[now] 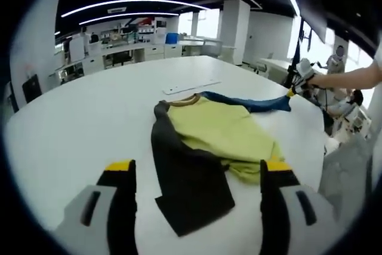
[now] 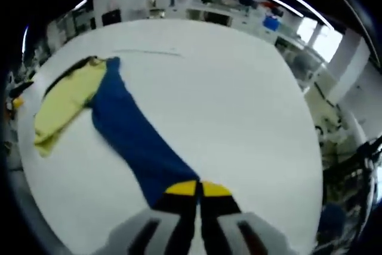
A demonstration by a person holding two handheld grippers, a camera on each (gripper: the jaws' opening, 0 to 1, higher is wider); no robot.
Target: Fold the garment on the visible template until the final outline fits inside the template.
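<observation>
Spread across the white table (image 1: 89, 117), yellow garment (image 1: 224, 132) lying just ahead of the left gripper (image 1: 197, 192), jaws wide and empty. Blue sleeve (image 2: 128, 132) stretched long toward the right gripper (image 2: 198, 190), pinched tight there, so right is nearer.

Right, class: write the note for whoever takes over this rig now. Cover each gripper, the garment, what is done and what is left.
Left gripper: open, held above the table, just short of the dark sleeve.
Right gripper: shut on the blue sleeve, which it holds stretched out sideways from the garment.
Garment: yellow body flat on the table, dark sleeve lying over one edge.
Done: little folding, at most the dark sleeve.
Left: fold the blue sleeve in, then probably the body, until the outline fits the template.
</observation>
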